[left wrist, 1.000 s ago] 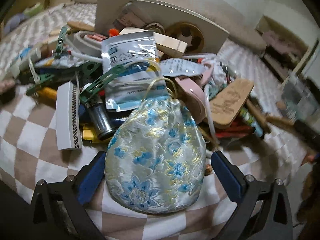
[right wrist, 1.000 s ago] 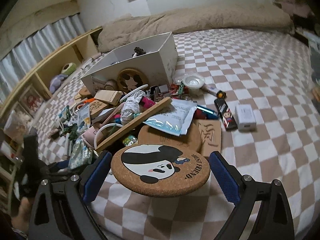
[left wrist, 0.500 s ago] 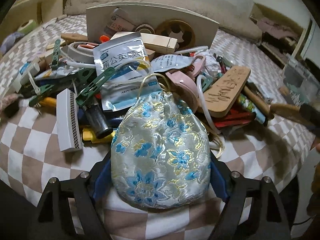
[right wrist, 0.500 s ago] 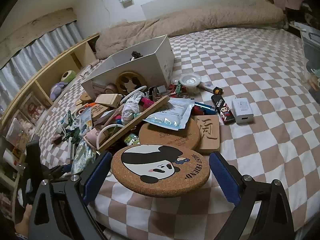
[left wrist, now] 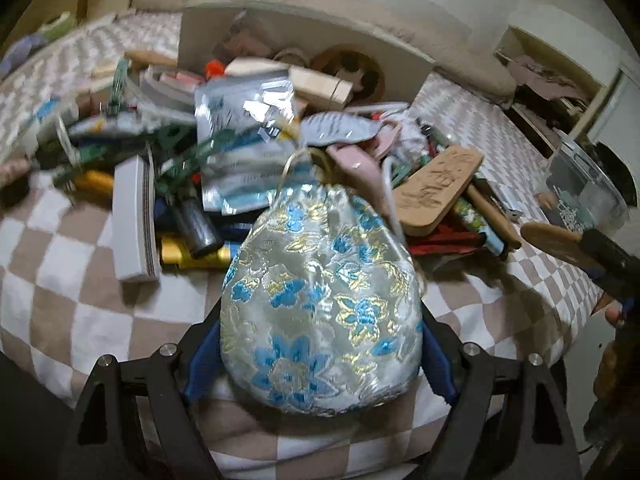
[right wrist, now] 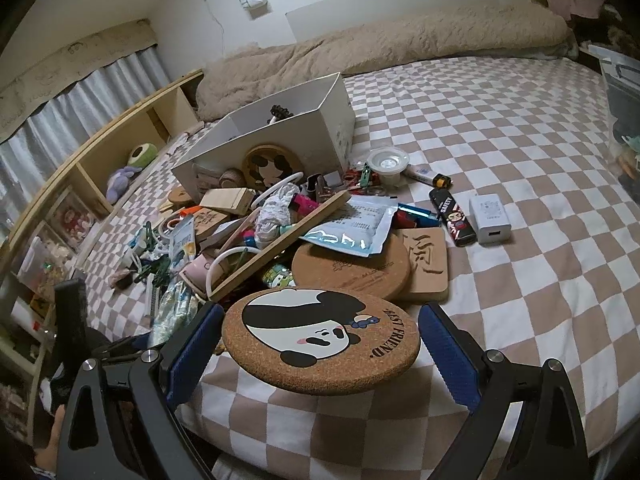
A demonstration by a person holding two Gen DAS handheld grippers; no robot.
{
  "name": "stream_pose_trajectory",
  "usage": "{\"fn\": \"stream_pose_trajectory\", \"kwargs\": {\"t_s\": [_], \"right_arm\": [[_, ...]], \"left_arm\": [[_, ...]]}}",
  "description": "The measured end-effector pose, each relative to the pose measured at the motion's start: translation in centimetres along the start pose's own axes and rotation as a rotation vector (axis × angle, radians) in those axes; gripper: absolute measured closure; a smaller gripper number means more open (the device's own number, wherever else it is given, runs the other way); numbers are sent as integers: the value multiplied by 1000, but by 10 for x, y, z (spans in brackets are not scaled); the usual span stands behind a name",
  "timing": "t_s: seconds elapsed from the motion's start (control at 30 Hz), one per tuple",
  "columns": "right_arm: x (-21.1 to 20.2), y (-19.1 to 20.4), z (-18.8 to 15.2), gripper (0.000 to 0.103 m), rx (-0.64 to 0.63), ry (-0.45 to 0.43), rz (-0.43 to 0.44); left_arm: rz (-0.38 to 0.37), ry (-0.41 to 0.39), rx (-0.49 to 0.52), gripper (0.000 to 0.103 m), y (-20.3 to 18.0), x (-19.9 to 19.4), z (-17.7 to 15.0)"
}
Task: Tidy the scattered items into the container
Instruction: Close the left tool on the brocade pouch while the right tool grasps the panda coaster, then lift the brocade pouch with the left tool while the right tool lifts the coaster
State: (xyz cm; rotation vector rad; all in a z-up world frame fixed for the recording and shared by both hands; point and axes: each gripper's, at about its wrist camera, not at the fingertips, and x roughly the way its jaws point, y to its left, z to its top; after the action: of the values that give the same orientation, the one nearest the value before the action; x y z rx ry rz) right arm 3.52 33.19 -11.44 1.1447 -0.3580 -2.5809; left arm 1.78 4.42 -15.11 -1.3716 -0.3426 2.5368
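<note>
My left gripper (left wrist: 320, 354) is shut on a silver brocade pouch (left wrist: 320, 292) with blue and gold flowers, held just above the checkered bed. My right gripper (right wrist: 320, 354) holds a round cork coaster with a panda print (right wrist: 320, 338); its pads stand at the coaster's sides and the coaster is lifted off the bed. A white box (right wrist: 280, 136) stands behind the pile of scattered items (right wrist: 280, 220) and also shows in the left wrist view (left wrist: 304, 40). The left gripper shows at the left edge of the right wrist view (right wrist: 72, 320).
The pile holds a foil packet (left wrist: 240, 128), wooden tags (left wrist: 436, 190), clothes pegs, batteries, plain cork coasters (right wrist: 352, 268), a lighter (right wrist: 452, 216) and a white charger (right wrist: 490, 218). A shelf (right wrist: 100, 168) runs along the left. The bed edge is close below me.
My left gripper closed on the pouch, then lifted and pulled it back slightly from the pile. The right gripper rose a little with the panda coaster.
</note>
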Motion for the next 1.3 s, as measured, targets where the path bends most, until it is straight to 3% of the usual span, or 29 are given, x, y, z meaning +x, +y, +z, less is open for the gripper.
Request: {"fn": "stream_pose_trajectory", "kwargs": {"t_s": [0.23,0.37,0.47,0.53,0.6,0.7,0.9,1.3], "right_arm": [[5,1,-4,5,14,6,4],[6,0,-4,5,20,7,9],[6,-1,-6,5,26,8,14],[6,-3,-7,5,32,9,17],[6,-4,-9,5,39,10,24],[7,-5,-10,5,44,10,28],[6,-4,-11,5,41,1,26],[-8,-4,-4,5,44,-53,11]], "left_arm": [[4,9,-8,17,-1,4,6],[-6,23,10,4,-5,7,7],[-2,25,13,4,-6,7,7],[-4,19,-3,12,-2,5,8],[18,22,-3,36,2,4,10],[29,27,-6,55,8,1,10],[12,14,-42,84,20,-10,12],[-2,-58,-37,90,21,-39,20]]}}
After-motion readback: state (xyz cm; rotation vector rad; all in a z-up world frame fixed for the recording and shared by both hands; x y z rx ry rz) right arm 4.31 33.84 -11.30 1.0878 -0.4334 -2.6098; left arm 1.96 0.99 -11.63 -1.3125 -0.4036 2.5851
